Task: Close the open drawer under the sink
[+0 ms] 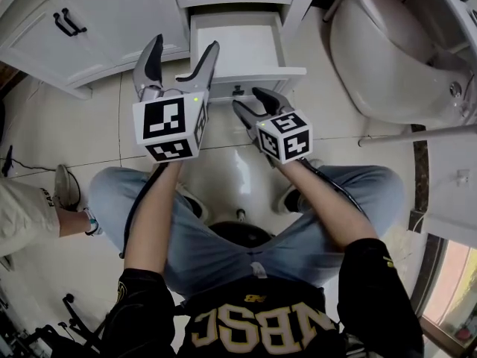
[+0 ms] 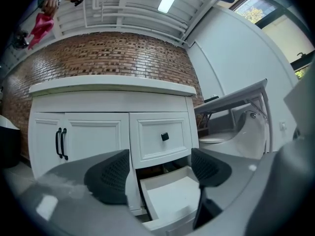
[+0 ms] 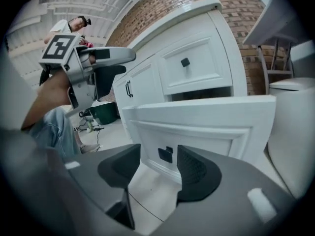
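The white drawer (image 1: 237, 47) under the vanity stands pulled out, empty inside, with a small black knob (image 1: 238, 90) on its front panel. In the head view my right gripper (image 1: 250, 101) is just short of that panel, open. The right gripper view shows the knob (image 3: 166, 154) beyond the gap of my right gripper (image 3: 157, 163), with no pad touching it. My left gripper (image 1: 184, 45) is held level over the drawer's left edge, jaws wide apart and empty. The left gripper view looks into the open drawer (image 2: 172, 195), below a closed upper drawer (image 2: 162, 136).
A white toilet (image 1: 395, 51) stands right of the drawer, with a metal rail (image 1: 417, 134) in front of it. Cabinet doors with black handles (image 1: 67, 24) are to the left. Another person's leg and shoe (image 1: 63, 189) rest on the tiled floor at left.
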The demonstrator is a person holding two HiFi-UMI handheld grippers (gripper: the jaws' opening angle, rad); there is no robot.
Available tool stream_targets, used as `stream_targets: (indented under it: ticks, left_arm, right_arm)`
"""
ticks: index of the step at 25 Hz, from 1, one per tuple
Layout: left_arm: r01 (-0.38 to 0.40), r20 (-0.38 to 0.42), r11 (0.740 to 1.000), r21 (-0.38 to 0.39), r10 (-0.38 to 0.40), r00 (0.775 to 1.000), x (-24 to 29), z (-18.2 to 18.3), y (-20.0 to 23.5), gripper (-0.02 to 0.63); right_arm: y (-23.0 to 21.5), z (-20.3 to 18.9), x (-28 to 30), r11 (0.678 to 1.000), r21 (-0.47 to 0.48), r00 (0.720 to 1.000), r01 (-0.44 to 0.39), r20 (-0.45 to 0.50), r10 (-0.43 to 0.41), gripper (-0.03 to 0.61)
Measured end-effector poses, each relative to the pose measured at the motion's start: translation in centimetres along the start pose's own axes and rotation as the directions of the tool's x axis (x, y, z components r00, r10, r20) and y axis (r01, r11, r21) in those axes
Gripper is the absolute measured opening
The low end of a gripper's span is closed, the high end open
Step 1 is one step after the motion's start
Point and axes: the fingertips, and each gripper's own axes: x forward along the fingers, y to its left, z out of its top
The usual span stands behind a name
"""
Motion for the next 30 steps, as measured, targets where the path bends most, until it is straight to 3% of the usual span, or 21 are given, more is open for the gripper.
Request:
stream_targets:
  ticks: [4, 7, 17, 24, 30]
  left_arm:
    - [-0.011, -0.008, 1.0, -0.003, 0.011, 1.0, 0.9, -0.3, 0.8, 0.397]
    - [-0.016, -0.016, 1.0, -0.009, 0.016, 1.0, 1.5, -0.7, 1.4, 0.397]
    - [-0.049, -0.014, 0.998, -0.043, 0.048, 0.999, 5.2, -1.1, 3.8, 0.397]
    - [-0.053, -0.034, 0.997, -0.062, 0.051, 0.998, 7.9, -2.2, 4.8, 0.397]
    - [-0.042, -0.078, 0.999, -0.007, 0.041, 0.996, 8.3, -4.0, 5.3, 0.397]
  right_arm:
    - [-0.5, -0.7, 2.4, 0.999, 0.03, 0.999, -0.023, -0.032, 0.024, 0.178]
    - [-1.0, -1.0, 3.7, 1.0, 0.001, 0.998, -0.001, -0.056, 0.001, 0.112]
    - [-4.9, 2.1, 8.3, 0.999, -0.012, 0.999, 0.049, -0.016, -0.049, 0.112]
    - [-8.6, 5.1, 12.3, 0.988, 0.035, 0.989, 0.148, -0.005, -0.148, 0.115]
    - [-11.8, 7.8, 15.9, 0.994, 0.013, 0.992, 0.11, 0.061, -0.111, 0.114]
